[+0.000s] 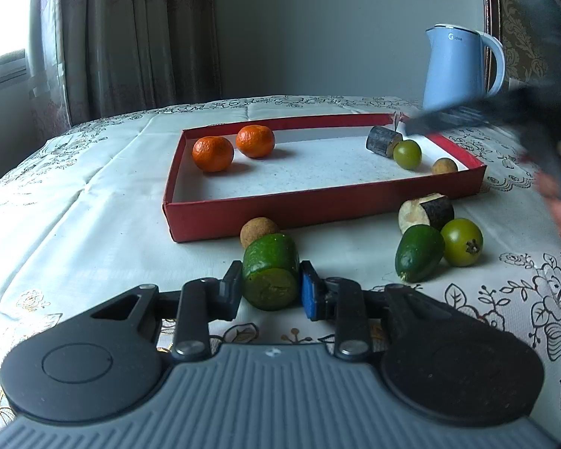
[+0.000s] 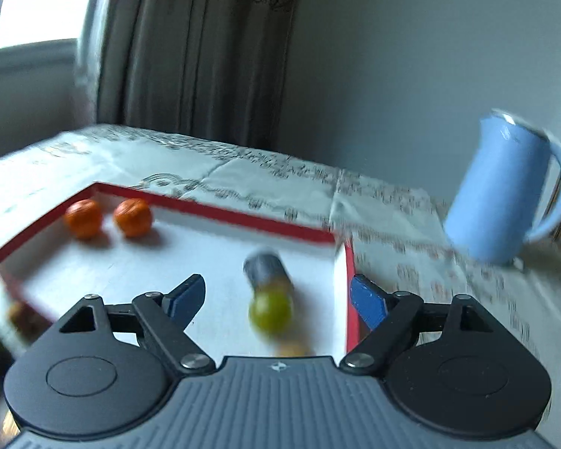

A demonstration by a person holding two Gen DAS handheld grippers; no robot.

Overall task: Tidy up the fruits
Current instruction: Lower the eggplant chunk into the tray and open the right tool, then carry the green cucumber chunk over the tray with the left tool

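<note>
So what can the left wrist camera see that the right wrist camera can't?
Only the left view shows the left gripper, jaws closed on a cut green fruit, plus the loose fruit outside the red tray.

Only the right view clearly shows the right gripper, jaws wide open and holding nothing, above the tray's right end.

Both show the tray, two oranges, a small green fruit and the blue kettle.

The middle of the shallow red cardboard tray point(image 1: 310, 209) is left open between two orange mandarins point(image 1: 213, 153) and, seemingly, a dark cylinder point(image 2: 265, 267); a blue kettle point(image 1: 458, 67) blocks the counter's far right.
</note>
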